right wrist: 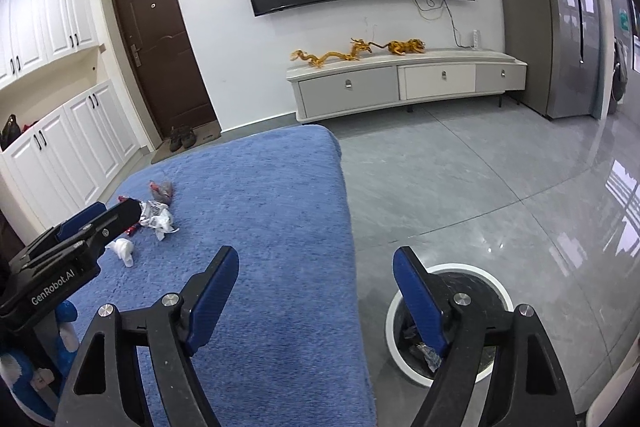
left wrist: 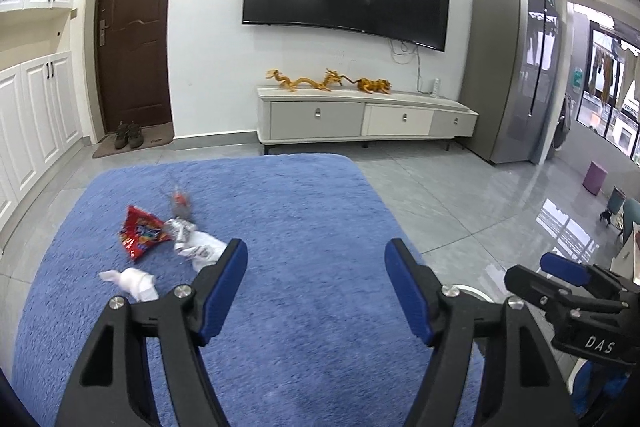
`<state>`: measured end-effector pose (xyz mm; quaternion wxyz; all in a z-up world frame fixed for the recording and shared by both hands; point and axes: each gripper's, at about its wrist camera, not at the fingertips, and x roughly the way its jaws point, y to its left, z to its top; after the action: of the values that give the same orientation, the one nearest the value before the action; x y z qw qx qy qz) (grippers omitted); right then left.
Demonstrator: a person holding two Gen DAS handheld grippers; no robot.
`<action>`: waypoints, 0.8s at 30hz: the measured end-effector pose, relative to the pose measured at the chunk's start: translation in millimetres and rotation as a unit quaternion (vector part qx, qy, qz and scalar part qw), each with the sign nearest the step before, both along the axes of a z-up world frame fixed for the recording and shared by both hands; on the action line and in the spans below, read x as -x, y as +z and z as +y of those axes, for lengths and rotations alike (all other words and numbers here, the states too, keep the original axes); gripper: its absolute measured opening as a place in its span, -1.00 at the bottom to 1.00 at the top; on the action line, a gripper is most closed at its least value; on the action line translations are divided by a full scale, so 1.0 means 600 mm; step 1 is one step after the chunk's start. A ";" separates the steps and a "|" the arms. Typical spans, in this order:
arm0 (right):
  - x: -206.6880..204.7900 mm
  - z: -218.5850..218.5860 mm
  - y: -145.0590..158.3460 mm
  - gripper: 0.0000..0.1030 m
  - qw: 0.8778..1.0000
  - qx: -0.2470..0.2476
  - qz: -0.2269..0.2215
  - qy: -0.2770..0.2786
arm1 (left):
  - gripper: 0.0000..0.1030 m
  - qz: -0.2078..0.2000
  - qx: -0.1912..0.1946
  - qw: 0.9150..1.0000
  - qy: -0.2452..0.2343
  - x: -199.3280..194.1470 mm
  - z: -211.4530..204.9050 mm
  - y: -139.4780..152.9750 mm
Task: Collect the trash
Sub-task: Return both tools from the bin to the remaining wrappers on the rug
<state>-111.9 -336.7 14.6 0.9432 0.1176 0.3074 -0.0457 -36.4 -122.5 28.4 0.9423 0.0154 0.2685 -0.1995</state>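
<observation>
The left gripper (left wrist: pixel 316 259) hangs above a blue rug (left wrist: pixel 280 219) with its jaws wide apart, and nothing is between the blue pads. The trash lies on the rug to the left of these jaws and a little ahead of them. There is a red snack wrapper (left wrist: pixel 142 231), a crumpled silver wrapper (left wrist: pixel 181 227) touching its right edge, a crumpled white paper (left wrist: pixel 202 250) just beside the left pad, and a white tissue (left wrist: pixel 132 281) nearer to the camera. A small grey and red piece (left wrist: pixel 182 203) lies farther away; it is blurred and I cannot tell what it is.

The right gripper (right wrist: pixel 316 259) also has its jaws wide apart and holds nothing. It is over the right edge of the rug. The trash pile is well to its left. Behind its right finger stands a round bin (right wrist: pixel 500 285) with a white rim on the grey tiled floor (right wrist: pixel 480 179), just beside the rug, and some scraps lie inside it.
</observation>
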 end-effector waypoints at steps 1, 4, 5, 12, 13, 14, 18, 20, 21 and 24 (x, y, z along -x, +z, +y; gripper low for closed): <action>0.000 0.004 0.001 0.52 1.000 0.002 -0.001 0.002 | 0.36 0.000 0.000 1.000 0.003 -0.001 0.006 -0.001; -0.003 0.020 0.005 0.52 1.000 0.008 -0.001 0.008 | 0.36 0.001 0.003 1.000 0.014 -0.003 0.023 -0.004; -0.002 0.022 0.005 0.52 1.000 0.009 -0.001 0.010 | 0.36 0.001 0.004 1.000 0.019 -0.004 0.030 -0.005; -0.014 0.057 0.011 0.52 0.999 0.018 -0.003 0.030 | 0.36 0.003 0.015 0.999 0.052 -0.011 0.082 -0.009; -0.017 0.064 0.012 0.52 0.999 0.019 -0.003 0.033 | 0.36 0.003 0.016 0.998 0.059 -0.013 0.092 -0.010; -0.020 0.070 0.013 0.52 0.999 0.020 -0.003 0.037 | 0.36 0.003 0.017 0.998 0.064 -0.015 0.100 -0.011; -0.035 0.093 0.020 0.52 0.998 0.026 -0.005 0.052 | 0.36 0.005 0.022 0.995 0.095 -0.032 0.145 -0.015; -0.047 0.102 0.026 0.52 0.998 0.026 -0.008 0.062 | 0.36 0.005 0.023 0.992 0.122 -0.045 0.179 -0.016; -0.051 0.107 0.029 0.52 0.997 0.026 -0.010 0.065 | 0.36 0.006 0.025 0.991 0.134 -0.051 0.196 -0.017; -0.067 0.123 0.042 0.52 0.996 0.031 -0.019 0.078 | 0.36 0.007 0.032 0.983 0.179 -0.068 0.254 -0.014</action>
<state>-71.9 -263.1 39.6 0.9527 0.0650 0.2960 0.0210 4.4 29.9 20.0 0.9609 -0.0643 0.2668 -0.0365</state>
